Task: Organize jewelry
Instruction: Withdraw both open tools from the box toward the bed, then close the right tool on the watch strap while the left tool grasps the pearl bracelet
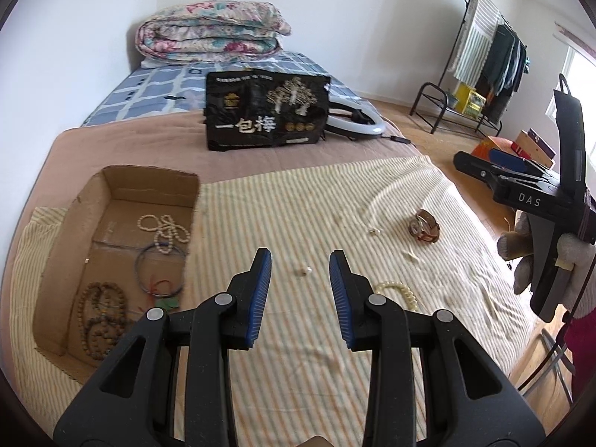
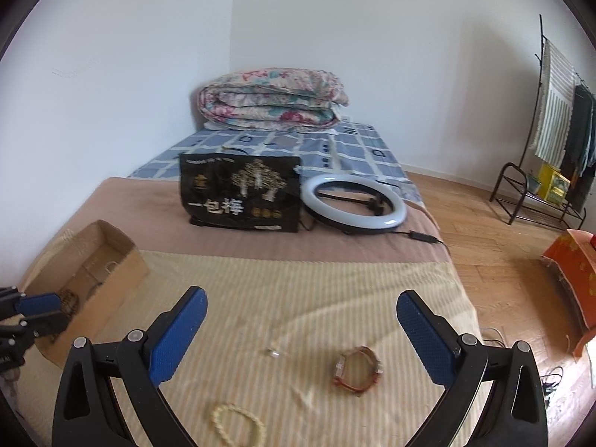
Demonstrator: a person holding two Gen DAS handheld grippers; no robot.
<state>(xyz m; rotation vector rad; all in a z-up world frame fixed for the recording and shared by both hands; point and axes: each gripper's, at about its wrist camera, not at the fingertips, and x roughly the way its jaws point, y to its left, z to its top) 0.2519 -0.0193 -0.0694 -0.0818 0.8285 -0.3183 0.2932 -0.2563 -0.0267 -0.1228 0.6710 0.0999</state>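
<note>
Hovering over the striped cloth (image 1: 283, 201) on the bed, the left hand-held gripper (image 1: 300, 272) stands with its jaws parted and nothing between them. A small pale bead (image 1: 306, 270) lies on the cloth right in the gap ahead of its tips, and a cream bead bracelet (image 1: 398, 290) lies just beside its right finger. Toward the bed's left edge sits an open cardboard box (image 1: 156, 182); inside are a white bead string (image 1: 167, 229), a thin dark hoop (image 1: 158, 270) and dark brown beads (image 1: 98, 313).

The right hand-held gripper (image 2: 301, 307) is spread wide and empty, held by a gloved hand (image 1: 521, 249) near the bed's right edge. Ahead of it and slightly right lies a reddish-brown watch (image 2: 357, 370), curled into a loop with its face at the left. A tiny clear piece (image 2: 273, 353) sits left of the watch, and the cream bracelet lies closest, low between the fingers.
</note>
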